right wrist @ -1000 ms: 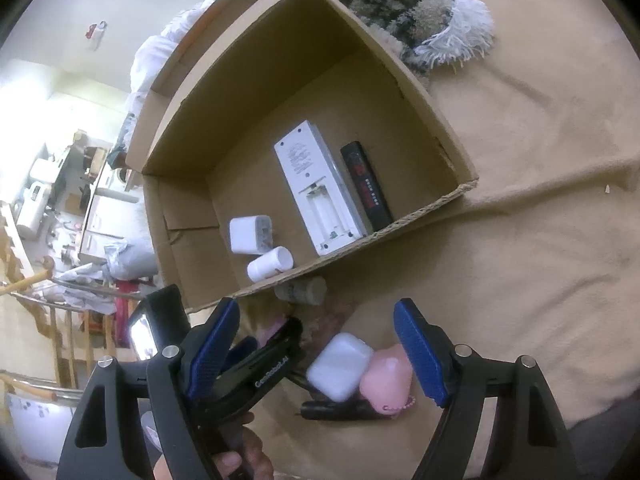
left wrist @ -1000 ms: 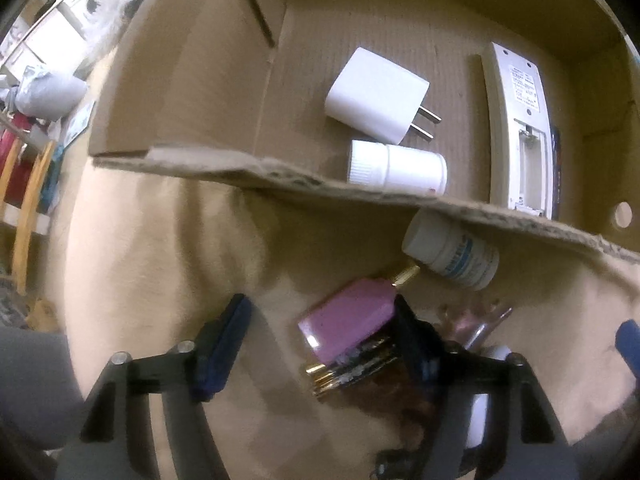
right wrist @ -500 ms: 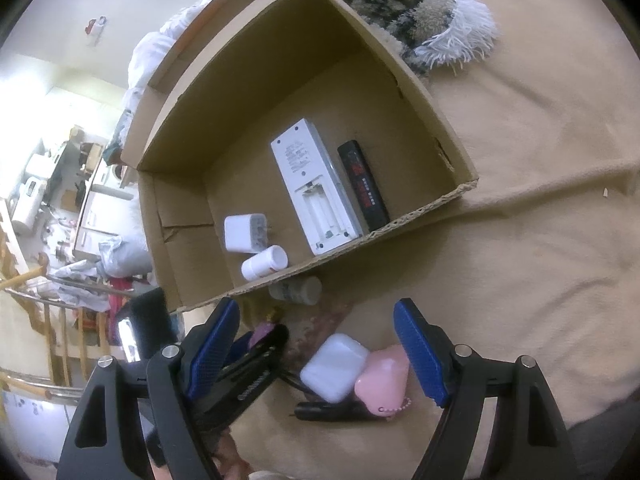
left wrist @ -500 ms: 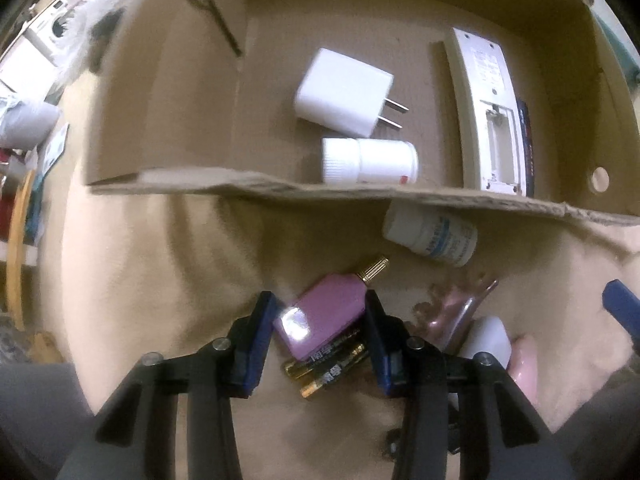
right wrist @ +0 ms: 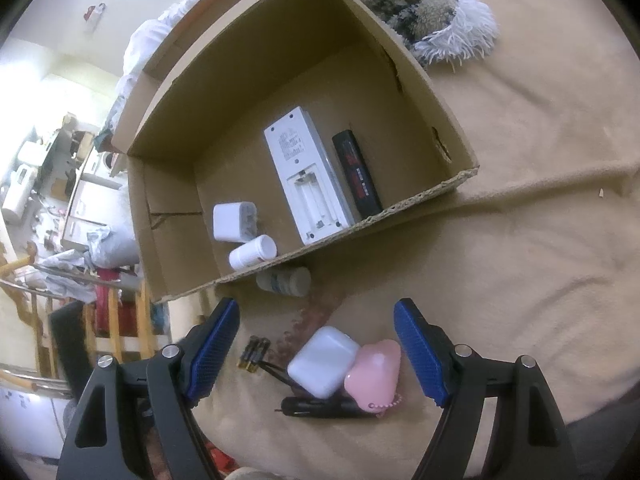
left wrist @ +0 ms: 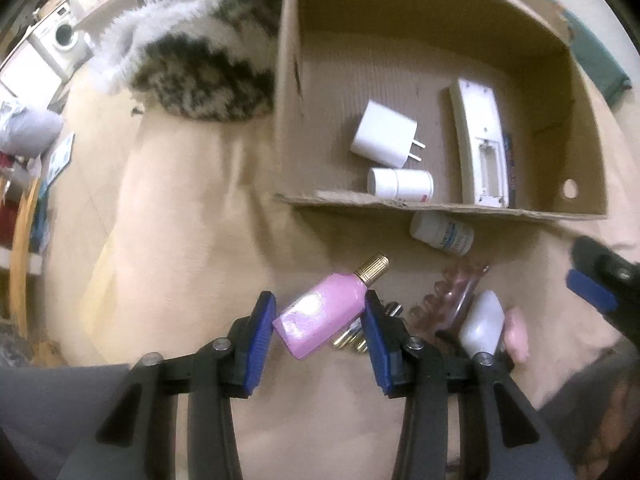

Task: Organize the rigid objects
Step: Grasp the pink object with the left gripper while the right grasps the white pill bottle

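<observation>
My left gripper (left wrist: 318, 326) is shut on a pink perfume bottle (left wrist: 322, 316) with a gold cap and holds it above the beige blanket, in front of the cardboard box (left wrist: 440, 208). The box (right wrist: 404, 204) holds a white charger plug (left wrist: 384, 134), a white pill bottle (left wrist: 400, 183), a white remote (right wrist: 306, 184) and a black bar (right wrist: 357, 174). My right gripper (right wrist: 316, 346) is open above a white earbud case (right wrist: 322, 360), a pink case (right wrist: 374, 374), batteries (right wrist: 254, 354) and a black item (right wrist: 320, 406). Another pill bottle (right wrist: 284, 280) lies outside the box's front wall.
A furry patterned blanket (left wrist: 200, 72) lies left of the box in the left wrist view and behind it in the right wrist view (right wrist: 420, 4). A pink hair claw (left wrist: 456, 290) lies near the earbud case. Furniture and clutter (right wrist: 72, 220) stand beyond the bed's edge.
My left gripper closed on the pink perfume bottle and lifted it off the batteries, swinging leftward. The left gripper has left the right wrist view. The right gripper stayed open in place.
</observation>
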Motion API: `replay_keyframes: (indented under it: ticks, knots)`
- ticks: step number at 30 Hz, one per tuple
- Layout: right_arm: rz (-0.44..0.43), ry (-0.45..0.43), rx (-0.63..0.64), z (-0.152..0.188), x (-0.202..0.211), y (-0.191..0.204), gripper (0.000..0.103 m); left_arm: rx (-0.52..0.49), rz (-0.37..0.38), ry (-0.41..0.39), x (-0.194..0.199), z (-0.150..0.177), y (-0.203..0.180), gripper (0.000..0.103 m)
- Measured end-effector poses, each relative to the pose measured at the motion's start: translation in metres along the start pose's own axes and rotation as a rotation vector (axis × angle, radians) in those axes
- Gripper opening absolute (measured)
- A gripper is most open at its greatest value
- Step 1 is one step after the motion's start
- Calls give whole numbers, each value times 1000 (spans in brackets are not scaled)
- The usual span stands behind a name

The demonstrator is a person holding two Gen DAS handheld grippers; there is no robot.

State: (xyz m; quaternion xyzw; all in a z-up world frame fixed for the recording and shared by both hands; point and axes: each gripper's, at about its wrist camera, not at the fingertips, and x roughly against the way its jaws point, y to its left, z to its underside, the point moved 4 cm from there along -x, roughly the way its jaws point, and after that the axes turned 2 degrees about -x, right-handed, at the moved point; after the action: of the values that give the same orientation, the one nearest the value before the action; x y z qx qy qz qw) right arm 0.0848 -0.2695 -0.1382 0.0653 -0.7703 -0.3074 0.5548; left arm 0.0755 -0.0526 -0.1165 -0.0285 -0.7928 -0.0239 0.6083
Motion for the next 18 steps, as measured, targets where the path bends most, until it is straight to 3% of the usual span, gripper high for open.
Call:
replay_keyframes:
  ticks: [9,15,18]
  knots:
    - [31,30,19,5,-10,1,84,-1,14,-97,49,-6,37,40]
    - [76,71,48,9,-26,2,84,58,32,-63,6,-7,36,40]
    - [88,90,63,10,-36,7,84,64,41,-81,12,-9,37,40]
